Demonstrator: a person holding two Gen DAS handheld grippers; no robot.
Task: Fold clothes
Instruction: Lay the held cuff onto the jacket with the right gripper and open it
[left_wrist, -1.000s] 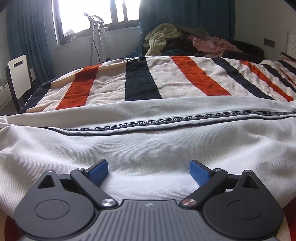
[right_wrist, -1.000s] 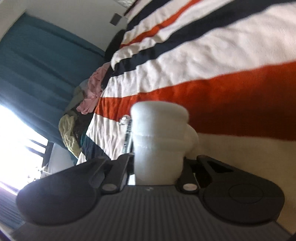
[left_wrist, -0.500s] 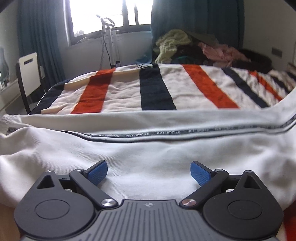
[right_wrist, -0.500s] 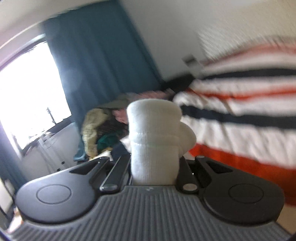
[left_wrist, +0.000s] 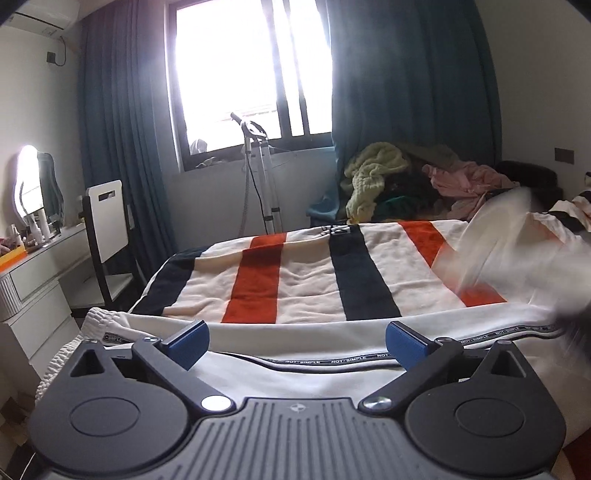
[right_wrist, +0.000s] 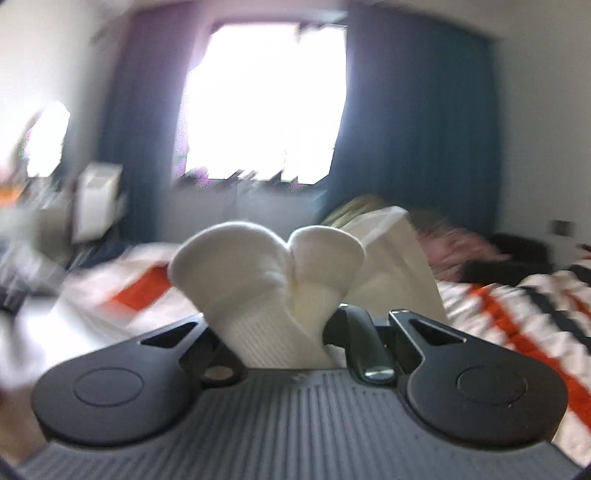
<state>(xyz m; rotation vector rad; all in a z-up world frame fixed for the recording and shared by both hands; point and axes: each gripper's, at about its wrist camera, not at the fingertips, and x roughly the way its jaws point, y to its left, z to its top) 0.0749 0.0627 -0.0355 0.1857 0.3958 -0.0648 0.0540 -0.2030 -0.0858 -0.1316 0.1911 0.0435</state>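
- Nearest in the left wrist view, the left gripper (left_wrist: 297, 345) has its jaws opening to about their widest; nothing is between the blue pads (left_wrist: 188, 341), which stand above the cloth, not pressing on it.
- Just beyond it lie the white trousers (left_wrist: 295, 376), spread across the near edge of the bed (left_wrist: 295, 273). Their long axis runs left to right across the view: the gathered elastic waistband (left_wrist: 98, 321) is at the left end, and the black lettered side stripe (left_wrist: 332, 360) runs away to the right.
- To the right the cloth rises in a blurred white sweep (left_wrist: 491, 243), so that end seems to be lifted off the bed.
- In the right wrist view, the right gripper (right_wrist: 291, 321) is clamped nearly closed on a bunched ribbed cuff (right_wrist: 269, 266), which bulges out above the jaws. More white cloth hangs behind it.
- By my reading the fold is at an early stage: one leg end is gripped and raised, probably to be carried over toward the waistband. No finished crease shows, and the flat part looks only laid out.
- Farthest off, a heap of clothes (left_wrist: 417, 181) sits at the head of the bed, apparently unfolded, so plenty appears left.
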